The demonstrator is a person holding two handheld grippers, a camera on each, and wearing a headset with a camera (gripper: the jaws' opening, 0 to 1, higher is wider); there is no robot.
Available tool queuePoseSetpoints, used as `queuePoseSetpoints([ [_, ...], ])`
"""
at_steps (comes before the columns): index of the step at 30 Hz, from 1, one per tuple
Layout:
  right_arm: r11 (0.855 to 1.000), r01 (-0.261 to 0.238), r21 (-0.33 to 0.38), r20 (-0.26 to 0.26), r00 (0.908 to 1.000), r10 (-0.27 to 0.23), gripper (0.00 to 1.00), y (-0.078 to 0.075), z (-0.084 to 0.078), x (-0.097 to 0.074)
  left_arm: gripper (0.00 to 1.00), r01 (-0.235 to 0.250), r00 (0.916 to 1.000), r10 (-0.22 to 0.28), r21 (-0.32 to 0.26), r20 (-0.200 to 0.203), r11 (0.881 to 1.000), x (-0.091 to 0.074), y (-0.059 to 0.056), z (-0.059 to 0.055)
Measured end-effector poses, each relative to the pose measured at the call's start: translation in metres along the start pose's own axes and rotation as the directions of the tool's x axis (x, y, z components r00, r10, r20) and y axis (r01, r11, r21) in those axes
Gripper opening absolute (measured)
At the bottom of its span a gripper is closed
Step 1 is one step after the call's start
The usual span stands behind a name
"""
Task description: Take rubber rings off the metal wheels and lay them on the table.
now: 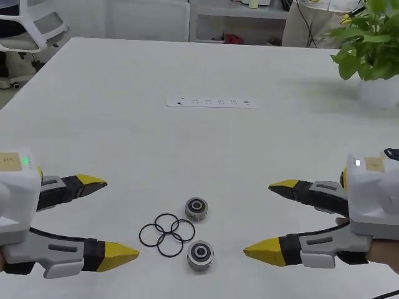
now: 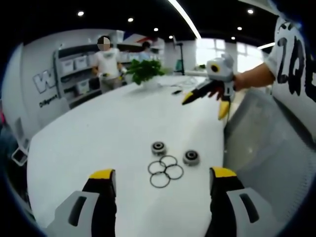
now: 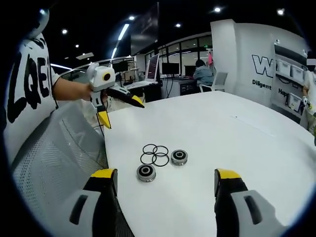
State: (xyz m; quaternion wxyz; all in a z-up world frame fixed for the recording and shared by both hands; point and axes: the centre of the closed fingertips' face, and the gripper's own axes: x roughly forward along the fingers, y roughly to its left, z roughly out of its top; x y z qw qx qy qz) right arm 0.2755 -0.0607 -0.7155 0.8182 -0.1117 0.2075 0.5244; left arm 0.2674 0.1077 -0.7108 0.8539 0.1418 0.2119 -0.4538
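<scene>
The four thin black rubber rings (image 1: 167,233) lay flat on the smooth white table (image 1: 187,143) in a loose, overlapping cluster, their hoops touching one another. Just beside them were the two small round metal wheels: the farther wheel (image 1: 196,208) sat at the cluster's far right edge and the nearer wheel (image 1: 200,252) at its near right. Each was silvery at the rim with a dark hub, and each rested on its flat face, which probably kept it from rolling. Whether a ring was seated in either wheel's groove was too small to tell.

The left gripper (image 1: 111,218), grey-bodied with yellow tips, was held to the left of the parts with its jaws spread wide and nothing between them. The right gripper (image 1: 268,218), of the same make, mirrored it on the right, equally wide and empty. Both sat off the parts rather than over them (a resting stance, by my reading), which suggested the laying-out was done or nearly so.

The rings looked limp and light, likely to slide on so slick a tabletop.
</scene>
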Motion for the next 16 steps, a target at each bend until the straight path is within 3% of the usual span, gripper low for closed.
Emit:
queuePoseSetpoints([
  [16,1.000,0.003,0.000,-0.018,0.9998,-0.003,0.79,0.001,-0.012,-0.003,0.81,-0.008,1.0000,0.008,-0.022,-0.005,1.000,-0.003,-0.008,-0.010],
])
